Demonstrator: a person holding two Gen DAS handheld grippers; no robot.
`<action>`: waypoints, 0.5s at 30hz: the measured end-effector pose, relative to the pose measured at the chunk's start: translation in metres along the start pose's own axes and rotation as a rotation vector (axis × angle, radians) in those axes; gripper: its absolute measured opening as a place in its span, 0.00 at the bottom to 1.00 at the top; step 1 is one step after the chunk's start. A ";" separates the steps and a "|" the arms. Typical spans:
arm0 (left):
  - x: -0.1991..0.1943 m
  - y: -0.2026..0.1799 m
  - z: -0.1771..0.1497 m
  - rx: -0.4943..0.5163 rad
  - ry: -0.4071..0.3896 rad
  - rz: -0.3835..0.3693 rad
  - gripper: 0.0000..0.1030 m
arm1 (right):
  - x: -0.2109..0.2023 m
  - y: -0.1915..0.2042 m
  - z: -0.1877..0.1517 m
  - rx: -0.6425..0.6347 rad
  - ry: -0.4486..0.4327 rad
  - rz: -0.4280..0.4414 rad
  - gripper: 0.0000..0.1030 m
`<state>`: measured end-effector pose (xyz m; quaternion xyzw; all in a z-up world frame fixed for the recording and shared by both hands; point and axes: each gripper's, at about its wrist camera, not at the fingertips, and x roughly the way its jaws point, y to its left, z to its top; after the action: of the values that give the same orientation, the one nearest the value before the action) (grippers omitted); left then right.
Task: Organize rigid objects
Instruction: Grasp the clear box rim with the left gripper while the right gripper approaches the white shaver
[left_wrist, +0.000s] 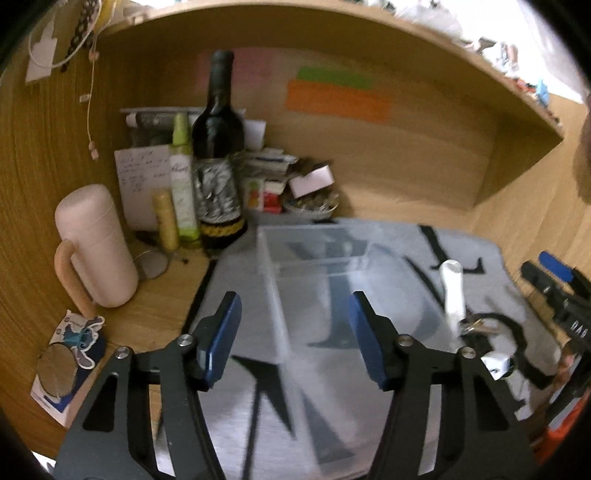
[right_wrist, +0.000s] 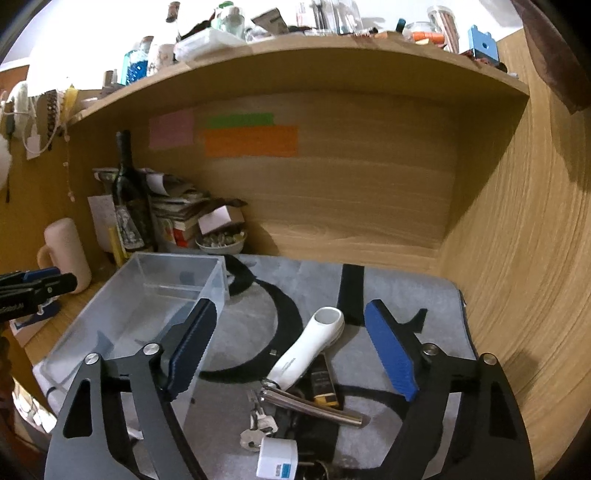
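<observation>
Left gripper (left_wrist: 295, 339): jaws apart, nothing between the pads, poised over the clear box (left_wrist: 332, 295).
Right gripper (right_wrist: 291, 347): jaws wide, empty, white remote (right_wrist: 310, 343) lying between them on the grey mat (right_wrist: 406, 295).
Clear box: at 10 o'clock from the remote, apparently empty, though blur hinders.
Keys (right_wrist: 258, 424): at 6 o'clock from the remote, beside a metal tool (right_wrist: 314, 404).
Wine bottle (left_wrist: 218, 147): upright at 11 o'clock behind the box.

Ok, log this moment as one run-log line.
left gripper: open, over clear bin | right gripper: open, over white handheld device | keys, charger: on mat | bin: empty
</observation>
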<state>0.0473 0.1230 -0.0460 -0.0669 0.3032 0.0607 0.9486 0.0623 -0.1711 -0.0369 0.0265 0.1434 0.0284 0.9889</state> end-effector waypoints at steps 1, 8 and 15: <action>0.004 0.003 0.000 0.005 0.014 0.006 0.57 | 0.003 -0.001 0.000 0.000 0.011 -0.005 0.74; 0.035 0.019 -0.003 0.028 0.149 -0.007 0.49 | 0.025 -0.005 0.003 -0.029 0.082 -0.032 0.72; 0.059 0.026 -0.012 0.006 0.258 -0.083 0.39 | 0.055 -0.019 0.001 -0.022 0.191 -0.059 0.64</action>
<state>0.0846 0.1507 -0.0921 -0.0836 0.4198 0.0116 0.9037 0.1163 -0.1862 -0.0531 0.0086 0.2375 0.0033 0.9714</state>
